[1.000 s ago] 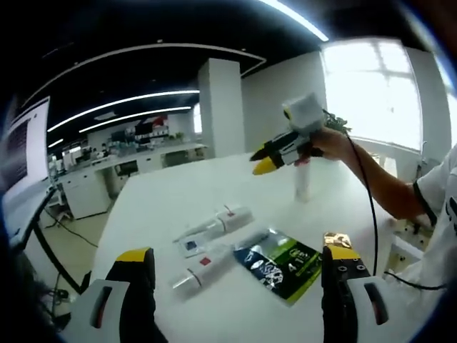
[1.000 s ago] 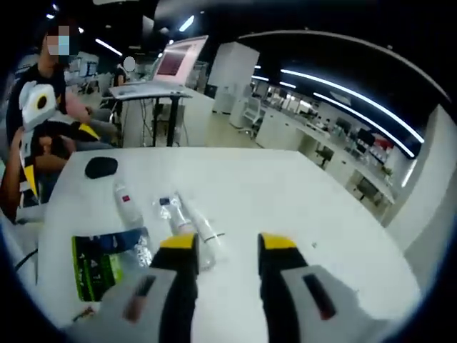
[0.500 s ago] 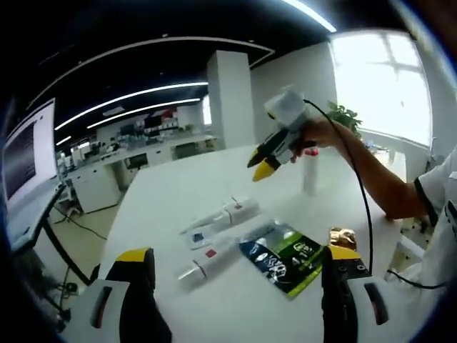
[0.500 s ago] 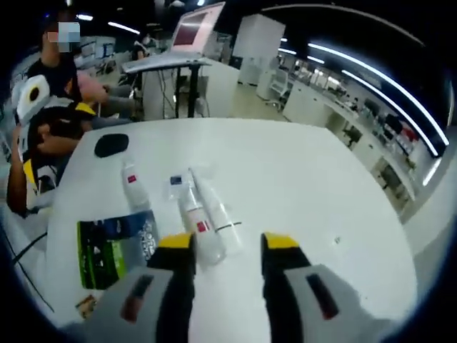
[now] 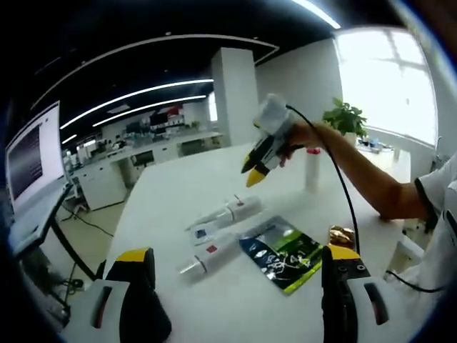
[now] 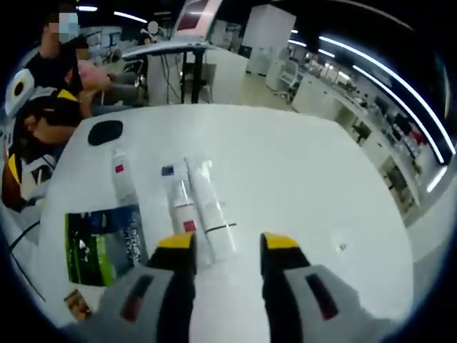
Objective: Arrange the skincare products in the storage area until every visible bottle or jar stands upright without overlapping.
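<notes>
Bringing your empty, parted right gripper down on the pair of tubes lying just beside the green sachet, straddle only the nearer tube before you stand it up, keeping the wide-open left gripper clear.

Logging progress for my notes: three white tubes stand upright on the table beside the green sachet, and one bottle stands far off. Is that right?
Not quite: the three white tubes lie flat beside the green sachet, as the right gripper view shows. The bottle does stand upright, far off.
</notes>
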`<state>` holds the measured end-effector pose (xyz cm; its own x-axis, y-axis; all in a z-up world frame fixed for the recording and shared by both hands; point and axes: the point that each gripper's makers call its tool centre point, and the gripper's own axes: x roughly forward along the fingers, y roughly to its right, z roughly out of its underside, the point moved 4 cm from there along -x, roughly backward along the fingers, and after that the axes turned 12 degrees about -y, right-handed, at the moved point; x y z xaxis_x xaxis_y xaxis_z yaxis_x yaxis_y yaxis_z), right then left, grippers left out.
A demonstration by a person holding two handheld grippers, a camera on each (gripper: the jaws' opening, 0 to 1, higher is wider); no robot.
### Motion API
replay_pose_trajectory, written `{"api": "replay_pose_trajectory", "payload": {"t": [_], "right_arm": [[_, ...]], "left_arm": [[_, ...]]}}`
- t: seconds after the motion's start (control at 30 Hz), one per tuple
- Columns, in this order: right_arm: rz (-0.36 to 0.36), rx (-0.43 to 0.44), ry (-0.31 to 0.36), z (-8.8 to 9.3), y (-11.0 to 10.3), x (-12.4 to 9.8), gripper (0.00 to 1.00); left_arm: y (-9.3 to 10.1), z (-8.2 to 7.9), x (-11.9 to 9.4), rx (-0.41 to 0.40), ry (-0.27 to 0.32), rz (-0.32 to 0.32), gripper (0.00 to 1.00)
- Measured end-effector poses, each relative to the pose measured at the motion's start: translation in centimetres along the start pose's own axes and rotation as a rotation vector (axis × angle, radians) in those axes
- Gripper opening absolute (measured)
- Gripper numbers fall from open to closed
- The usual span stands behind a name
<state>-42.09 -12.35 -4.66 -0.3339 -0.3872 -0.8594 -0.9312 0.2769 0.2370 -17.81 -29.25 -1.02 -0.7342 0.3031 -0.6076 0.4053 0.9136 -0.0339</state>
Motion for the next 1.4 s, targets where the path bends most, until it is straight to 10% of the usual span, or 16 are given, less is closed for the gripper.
{"api": "replay_pose_trajectory", "payload": {"t": [1.4], "right_arm": [[0.019,-0.060,-0.010,-0.5,0.2,4.5,0.29]], "left_arm": [[0.5,1.9,-0.5,-0.028,-0.037,-0.026,0.99]]}}
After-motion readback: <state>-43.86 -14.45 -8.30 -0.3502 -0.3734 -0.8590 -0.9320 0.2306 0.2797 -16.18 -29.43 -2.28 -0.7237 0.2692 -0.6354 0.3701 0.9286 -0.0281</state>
